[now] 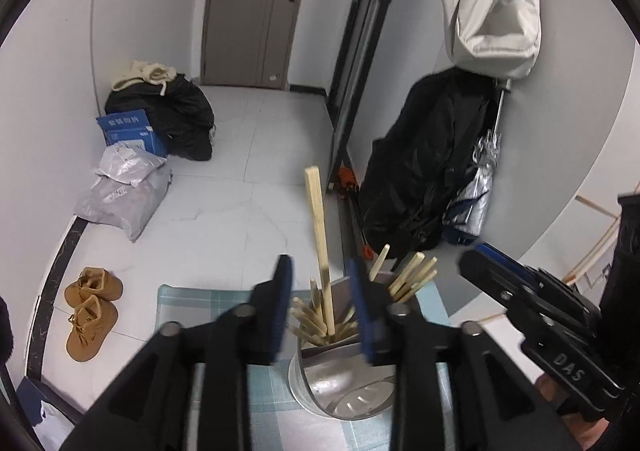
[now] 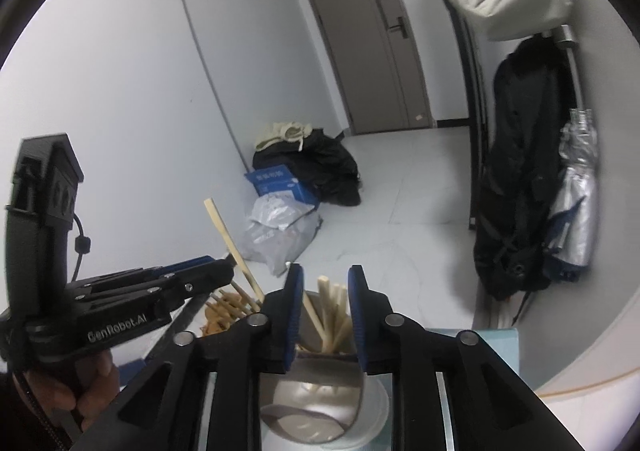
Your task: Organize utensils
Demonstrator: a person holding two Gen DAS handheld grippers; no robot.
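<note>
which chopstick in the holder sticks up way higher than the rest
The single pale chopstick standing between the left gripper's open jaws. Its square top rises far above the others, whose ends sit near the metal holder's rim.

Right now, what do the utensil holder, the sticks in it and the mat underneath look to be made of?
Utensil holder: apparently metal, likely stainless steel; its grey wall is shiny and mirrors the room, and the floor has punched slots.
Chopsticks: pale, matte, square-cut sticks, probably bamboo or light wood.
Mat: looks like woven cloth, a soft blue-green check with no shine, though blur leaves it open.
</note>
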